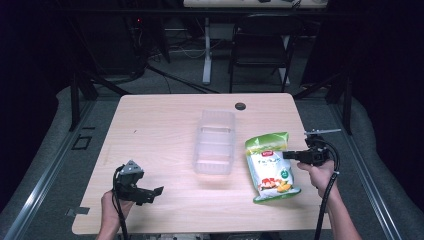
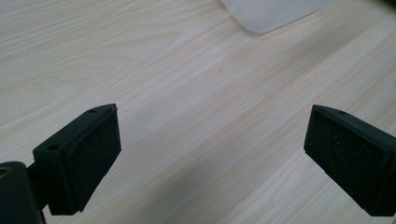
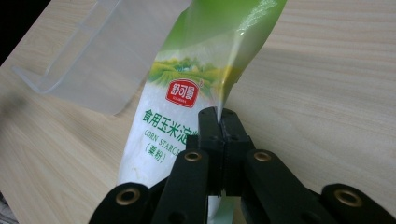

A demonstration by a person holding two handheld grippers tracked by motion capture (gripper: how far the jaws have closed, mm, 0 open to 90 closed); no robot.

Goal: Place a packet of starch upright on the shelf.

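Risk: right tool (image 3: 219,119) clamped only on starch bag (image 1: 270,167) edge film beside clear bin (image 1: 215,142), could slip or tear; left tool (image 2: 210,154) jaws apart, idle.

The left hand (image 1: 111,207) holds the left gripper (image 1: 159,190) low over the near-left part of the bench (image 1: 150,125), with its jaws wide apart. The right hand (image 1: 322,175) holds the right gripper (image 1: 286,155), which points left, and its jaws are pressed together on the edge of a bag (image 1: 267,167).

green-white starch bag (image 1: 270,167), beside clear bin (image 1: 215,142)
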